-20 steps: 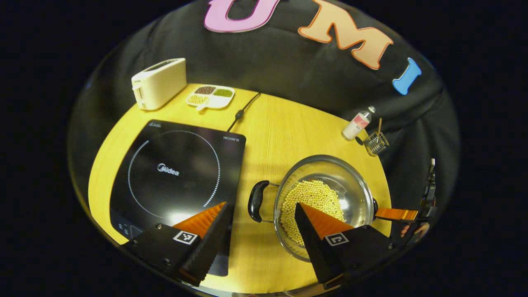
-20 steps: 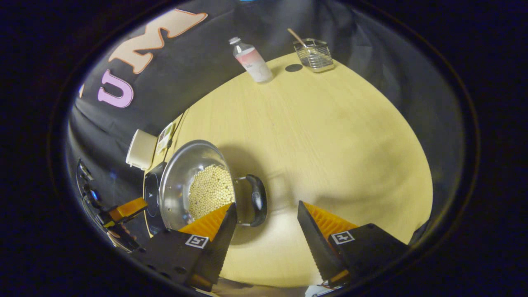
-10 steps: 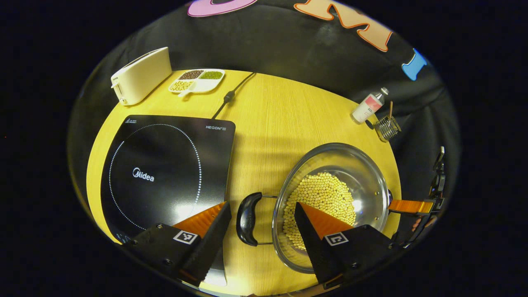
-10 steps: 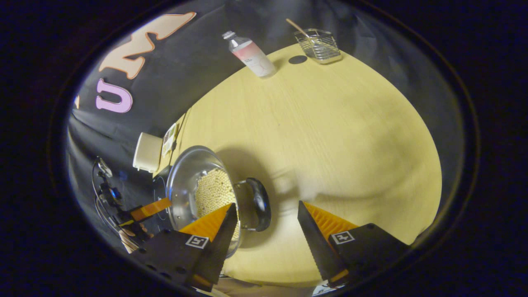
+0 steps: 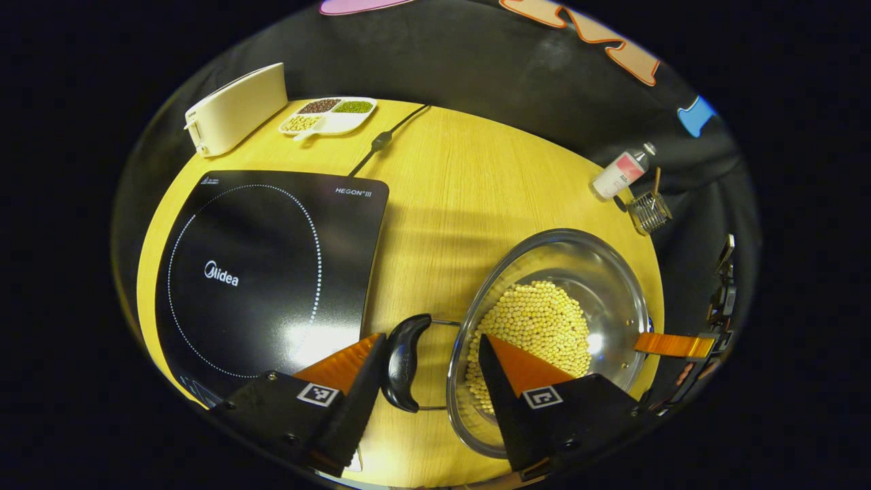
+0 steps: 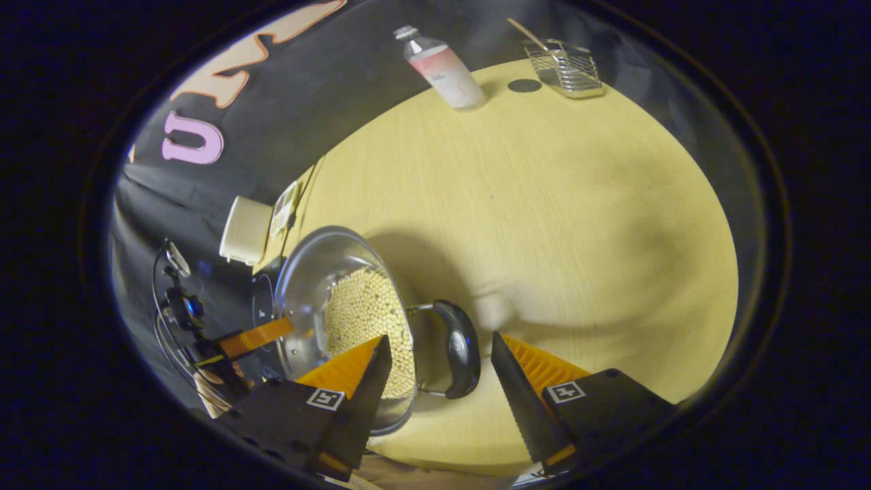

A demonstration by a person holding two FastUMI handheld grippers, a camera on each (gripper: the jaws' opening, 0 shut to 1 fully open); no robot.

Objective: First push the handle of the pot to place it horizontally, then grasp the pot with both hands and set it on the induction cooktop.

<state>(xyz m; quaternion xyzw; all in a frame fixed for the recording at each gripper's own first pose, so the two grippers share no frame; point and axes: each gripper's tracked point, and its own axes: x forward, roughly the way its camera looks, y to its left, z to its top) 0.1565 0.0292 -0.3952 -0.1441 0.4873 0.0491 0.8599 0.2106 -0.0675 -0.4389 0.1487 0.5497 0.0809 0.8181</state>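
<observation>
Both grippers had come closer to the pot (image 5: 565, 299) than a second before, so that each black handle now sat between a pair of spread fingers. On the left gripper view, the left gripper (image 5: 425, 371) was wide open and held nothing; the pot's left handle (image 5: 403, 361) lay in the gap, close against one finger, though contact could not be told. On the right gripper view, the right gripper (image 6: 439, 371) was likewise wide open and empty, with the right handle (image 6: 461, 348) between its fingers, nearer the outer one.

The steel pot stood on the yellow table (image 5: 469, 184), its floor covered in pale round beans (image 5: 537, 327), with its handles lying out sideways. The induction cooktop (image 5: 265, 258) lay just to its left with bare table between them, and nothing stood in that gap. The cooktop's cord (image 5: 381, 139) ran toward the back.

Along the back edge stood a cream toaster (image 5: 235, 109) and a divided dish of beans (image 5: 326, 116). Well apart, at the far right corner, were a small bottle (image 6: 442, 68) and a wire basket (image 6: 565, 68) with a stick in it, and a dark disc (image 6: 524, 86) lay between them.
</observation>
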